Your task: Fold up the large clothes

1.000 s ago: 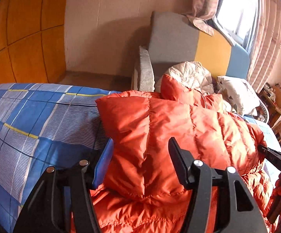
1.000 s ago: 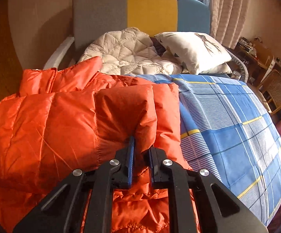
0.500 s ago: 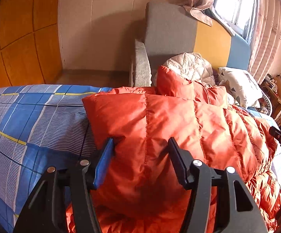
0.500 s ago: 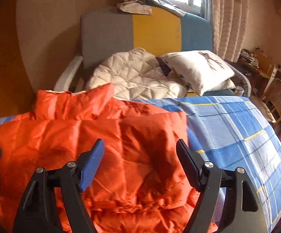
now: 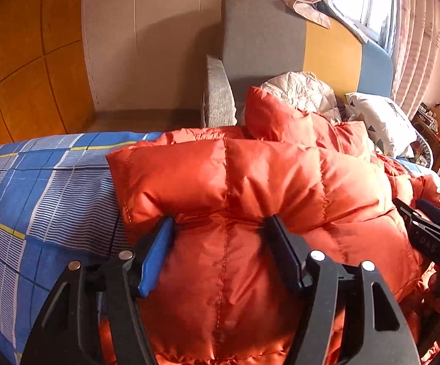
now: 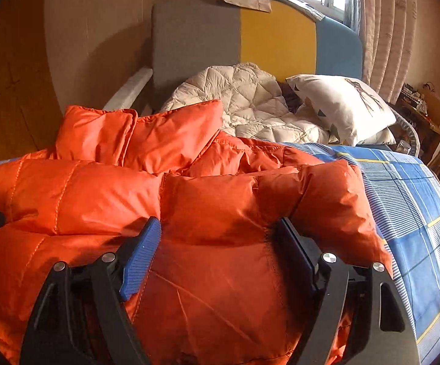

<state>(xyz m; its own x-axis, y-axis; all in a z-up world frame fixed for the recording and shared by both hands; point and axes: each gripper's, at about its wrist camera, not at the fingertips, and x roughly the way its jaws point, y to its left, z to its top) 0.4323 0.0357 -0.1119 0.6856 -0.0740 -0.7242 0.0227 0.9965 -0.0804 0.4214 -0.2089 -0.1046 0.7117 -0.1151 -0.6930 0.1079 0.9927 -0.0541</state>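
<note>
a big orange puffy jacket (image 5: pixel 250 188) lies on a bed with a blue checked sheet (image 5: pixel 37 188). it sits near the middle of the bed, with bare sheet on its left and on its right (image 6: pixel 417 200). the collar (image 6: pixel 140 133) stands up at the far end, near the white quilt (image 6: pixel 250 103) and the pillow (image 6: pixel 344 106) on the chair (image 6: pixel 195 36).

the near part of the jacket looks turned over onto the far part, so a fat rolled edge runs across from left to right. so one fold looks done. it looks puffy and not flat yet.

the left gripper (image 5: pixel 223 243) is low over the left part of the jacket. its jaws are opening. a thick bit of jacket bulges between the two fingers, and both fingers touch the cloth at the sides. it looks like it is letting go more than holding.

the right gripper (image 6: pixel 220 243) is over the right part of the jacket. its jaws are opening too, and they are wide. orange cloth sits between them, but they do not seem to pinch it. its black tip also shows at the right edge of the left view (image 5: pixel 426 222).

what is left, i think: press the fold flat, tuck in the sides or sleeves, and fold it smaller. i cannot see the sleeves, so i cannot tell if they are in.
</note>
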